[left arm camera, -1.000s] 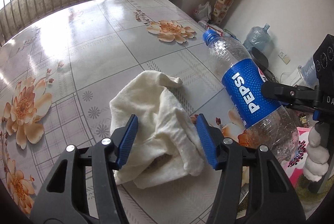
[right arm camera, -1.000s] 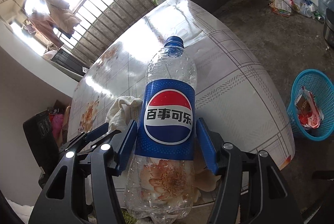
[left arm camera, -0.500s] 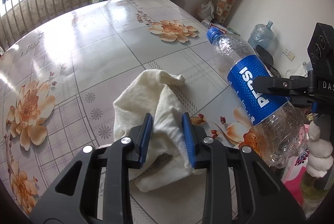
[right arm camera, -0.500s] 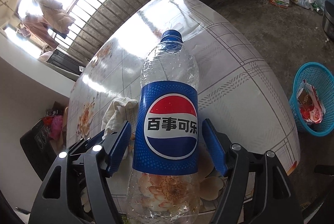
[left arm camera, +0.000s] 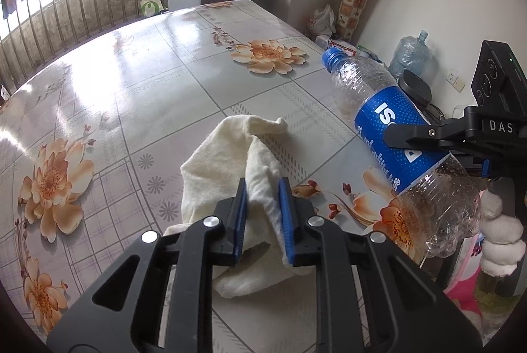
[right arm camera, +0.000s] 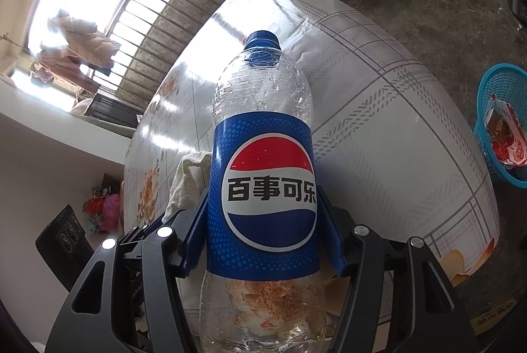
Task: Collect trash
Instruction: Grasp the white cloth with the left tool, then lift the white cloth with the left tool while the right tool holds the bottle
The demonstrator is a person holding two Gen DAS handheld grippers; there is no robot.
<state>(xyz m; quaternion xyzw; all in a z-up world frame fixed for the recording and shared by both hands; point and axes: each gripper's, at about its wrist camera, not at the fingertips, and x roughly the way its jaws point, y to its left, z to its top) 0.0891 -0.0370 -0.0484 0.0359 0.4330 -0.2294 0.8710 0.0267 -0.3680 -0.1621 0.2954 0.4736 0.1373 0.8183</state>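
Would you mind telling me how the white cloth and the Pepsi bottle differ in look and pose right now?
The white cloth is soft, opaque and crumpled; the Pepsi bottle is rigid, clear plastic with a blue label and cap. The cloth lies on the floral table, while the bottle is held tilted above its edge. The cloth is pinched in a narrow fold, the bottle gripped across its wide label. Both sit between closing jaws: the cloth in the left gripper, the bottle in the right gripper.

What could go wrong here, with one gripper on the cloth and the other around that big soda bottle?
The left gripper is closing on one fold of the white cloth, so the cloth could slip out when lifted. The right gripper is closing around the smooth label of the bottle, which juts well beyond it and might tip or slide. The blue basket is on the floor beyond the table, so either could drop on the way.
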